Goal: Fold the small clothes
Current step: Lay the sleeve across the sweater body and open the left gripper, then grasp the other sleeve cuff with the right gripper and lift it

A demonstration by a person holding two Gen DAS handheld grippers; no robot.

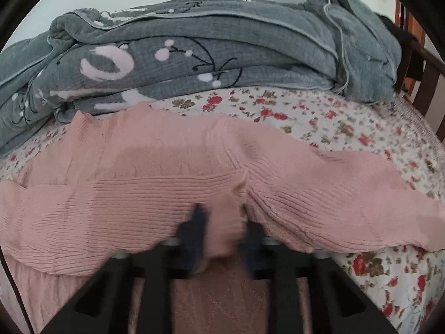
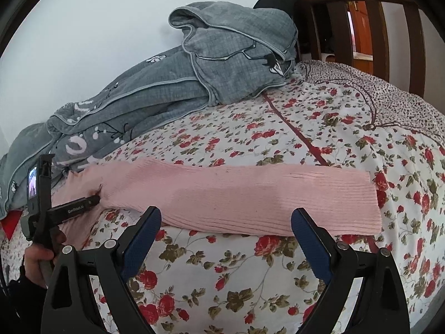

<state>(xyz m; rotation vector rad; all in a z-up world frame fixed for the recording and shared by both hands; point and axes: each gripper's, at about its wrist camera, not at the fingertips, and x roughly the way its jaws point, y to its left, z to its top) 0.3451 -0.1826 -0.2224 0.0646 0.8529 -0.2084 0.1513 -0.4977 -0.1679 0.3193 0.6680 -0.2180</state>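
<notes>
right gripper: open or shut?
Open. In the right wrist view the right gripper has its blue pads spread wide, empty, just short of the pink ribbed garment.

The sweater (image 2: 250, 197) is pale pink and ribbed. Under it, the sheet (image 2: 319, 128) is white with red roses; behind it, a grey quilt (image 1: 194, 55) with white blossoms.

The sweater (image 2: 250, 194) lies flat across the bedspread (image 2: 306, 128), one sleeve stretching toward the right. Behind it, along the wall, a quilt (image 2: 222, 64) is heaped on the bed, its near edge touching the sweater. The headboard (image 2: 361, 19) stands at the far right, beyond the quilt
</notes>
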